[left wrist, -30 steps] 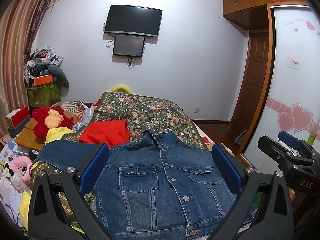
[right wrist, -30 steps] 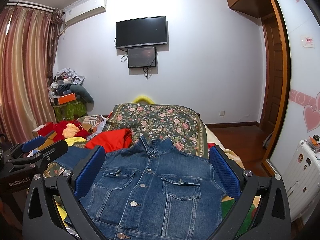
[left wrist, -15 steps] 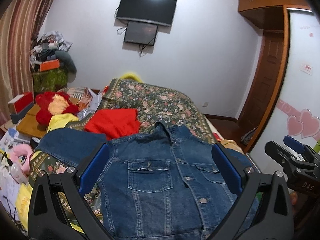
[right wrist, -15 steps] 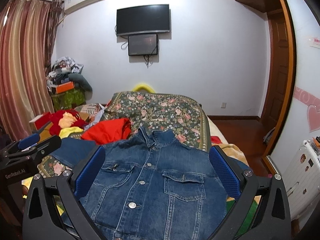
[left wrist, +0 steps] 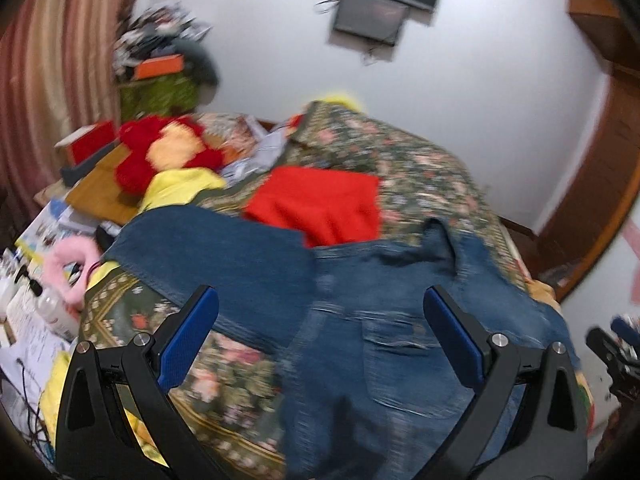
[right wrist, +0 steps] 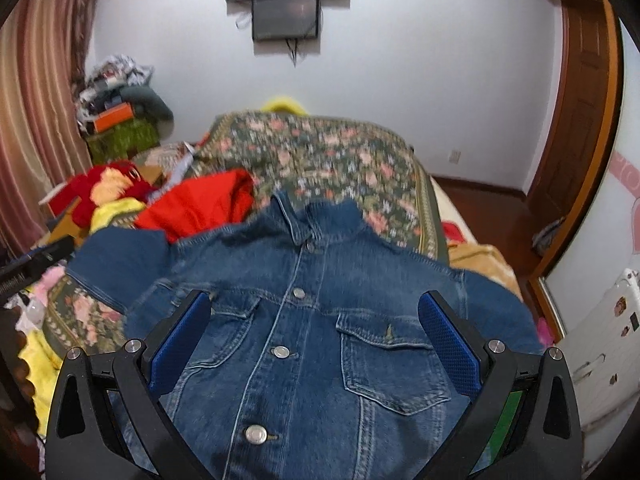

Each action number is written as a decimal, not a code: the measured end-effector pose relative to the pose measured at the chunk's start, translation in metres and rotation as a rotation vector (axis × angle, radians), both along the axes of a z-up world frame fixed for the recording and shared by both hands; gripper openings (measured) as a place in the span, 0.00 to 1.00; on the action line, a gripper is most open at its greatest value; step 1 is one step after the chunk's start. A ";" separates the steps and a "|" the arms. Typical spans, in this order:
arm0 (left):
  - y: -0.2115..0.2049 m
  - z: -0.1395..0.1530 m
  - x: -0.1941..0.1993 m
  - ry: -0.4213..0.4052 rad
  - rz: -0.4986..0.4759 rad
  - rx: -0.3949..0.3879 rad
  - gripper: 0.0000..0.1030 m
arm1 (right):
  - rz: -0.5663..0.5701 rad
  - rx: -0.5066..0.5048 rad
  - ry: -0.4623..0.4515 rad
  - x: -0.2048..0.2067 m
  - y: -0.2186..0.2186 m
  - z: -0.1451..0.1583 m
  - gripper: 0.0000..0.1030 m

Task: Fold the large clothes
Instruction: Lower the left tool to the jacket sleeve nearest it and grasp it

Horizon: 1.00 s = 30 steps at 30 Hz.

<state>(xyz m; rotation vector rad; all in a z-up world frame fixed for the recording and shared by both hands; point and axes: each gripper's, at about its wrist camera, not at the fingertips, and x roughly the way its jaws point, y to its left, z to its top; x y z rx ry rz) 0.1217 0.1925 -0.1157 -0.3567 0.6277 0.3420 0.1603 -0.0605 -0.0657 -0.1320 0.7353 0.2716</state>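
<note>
change: both cameras have dipped and pushed in toward the jacket since half a second ago; left view swung left and is motion-blurred, so the sleeve now sits centre there.
bed (right wrist: 396,168): floral cover, runs near to far; carries everything below.
jacket (right wrist: 320,320): denim, front up, buttoned, collar at far end, spread flat on near half of bed. Not folded at all.
sleeve (left wrist: 208,248): jacket's left-side sleeve, laid out to the left over the bed edge, flat.
red cloth (left wrist: 320,204): far-left of the jacket, touching or just under its shoulder; can't tell which.
left gripper (left wrist: 320,340): fingers wide apart, nothing between them, above the sleeve/chest area.
right gripper (right wrist: 314,336): fingers wide apart, empty, over the chest, between the two pockets.
step: approach before the first fold; no grasp yet, by my read.
next: likely left gripper goes down to the sleeve end, pinches one layer only, carries it right across the chest; right gripper pins the body or takes the right side. Denim is stiff, needs a firm pinch.
writing: left gripper body in right view, far left edge, has white lettering, cut off and blurred, unreadable. Nothing else legible.
</note>
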 end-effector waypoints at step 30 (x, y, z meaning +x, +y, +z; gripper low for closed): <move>0.238 -0.136 0.023 0.079 0.366 -0.486 0.91 | 0.003 -0.078 0.222 0.069 0.050 -0.067 0.98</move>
